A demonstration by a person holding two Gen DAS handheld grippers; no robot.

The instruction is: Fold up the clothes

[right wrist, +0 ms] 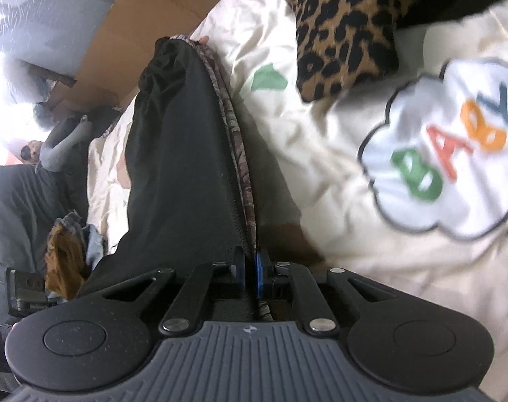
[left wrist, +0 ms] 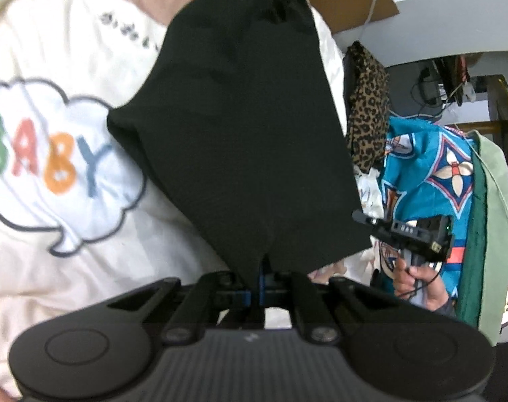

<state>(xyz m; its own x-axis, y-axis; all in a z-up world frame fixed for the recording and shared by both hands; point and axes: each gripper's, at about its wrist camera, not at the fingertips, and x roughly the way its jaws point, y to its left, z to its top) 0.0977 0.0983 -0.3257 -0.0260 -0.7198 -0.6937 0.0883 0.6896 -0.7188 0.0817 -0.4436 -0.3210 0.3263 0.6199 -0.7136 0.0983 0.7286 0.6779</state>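
Black garment (left wrist: 240, 127) hangs above the bed quilt (left wrist: 52, 234), pinched in our closed left gripper (left wrist: 262, 278) and closed right gripper (right wrist: 250, 268); thin edge grips could slip, dropping it crumpled.

**Soft daylight, blur and fisheye bending**

Both views are evenly lit by soft daylight. In the right wrist view a blown-out white glare (right wrist: 5, 107) fills the left edge. The black garment (left wrist: 240, 154) is so dark its folds barely show. The cream blanket (left wrist: 69, 268) and its lettering look smeared by blur. Edges curve strongly, with dark corners.
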